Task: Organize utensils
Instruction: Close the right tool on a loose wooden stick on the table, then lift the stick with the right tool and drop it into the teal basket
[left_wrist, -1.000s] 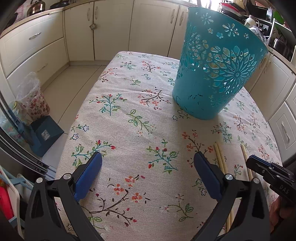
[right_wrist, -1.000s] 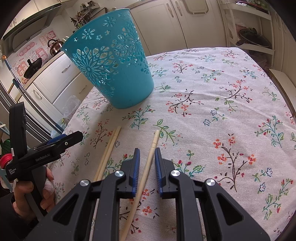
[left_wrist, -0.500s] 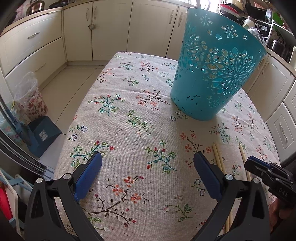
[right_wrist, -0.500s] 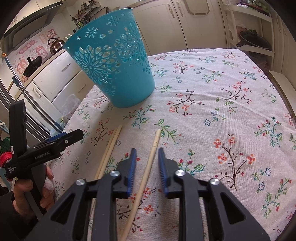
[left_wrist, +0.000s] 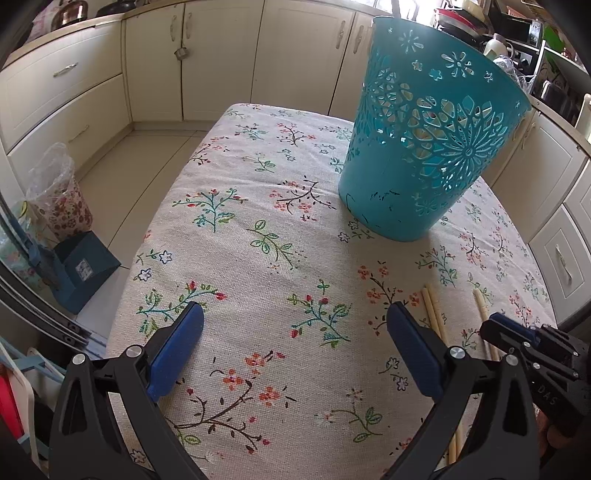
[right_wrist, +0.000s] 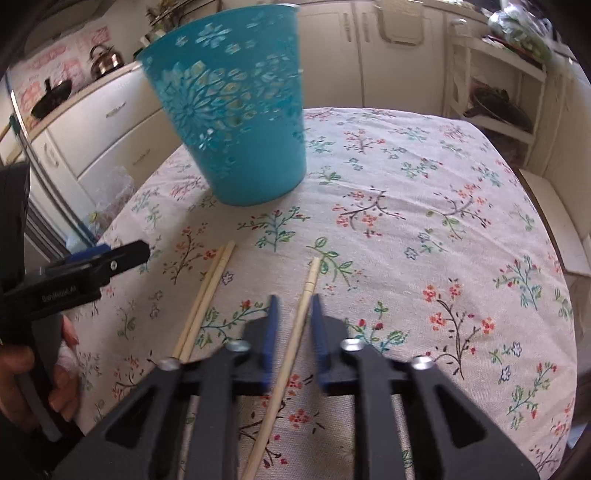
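A single wooden chopstick (right_wrist: 307, 286) lies on the floral tablecloth between the blue pads of my right gripper (right_wrist: 294, 306). The jaws are closing on it, with a small gap still showing on each side. The same chopstick (left_wrist: 481, 304) shows by that gripper's tip (left_wrist: 496, 326) in the left wrist view. A pair of chopsticks (right_wrist: 208, 291) (left_wrist: 433, 312) lies side by side just to its left. Beyond them stands the teal cut-out basket (right_wrist: 240, 122) (left_wrist: 424, 155), upright. My left gripper (left_wrist: 291, 332) (right_wrist: 122, 254) hovers wide open over bare cloth, holding nothing.
The table (left_wrist: 229, 236) drops off on its left to a tiled floor with a bagged bin (left_wrist: 59, 195) and a blue box (left_wrist: 83, 267). Cream cabinets (left_wrist: 218, 55) ring the room. A person's hand (right_wrist: 62, 369) holds the left gripper's handle.
My right gripper's jaws widened, then narrowed again around the single chopstick, and the gripper rolled and shifted a little sideways. The left gripper stayed put and open.
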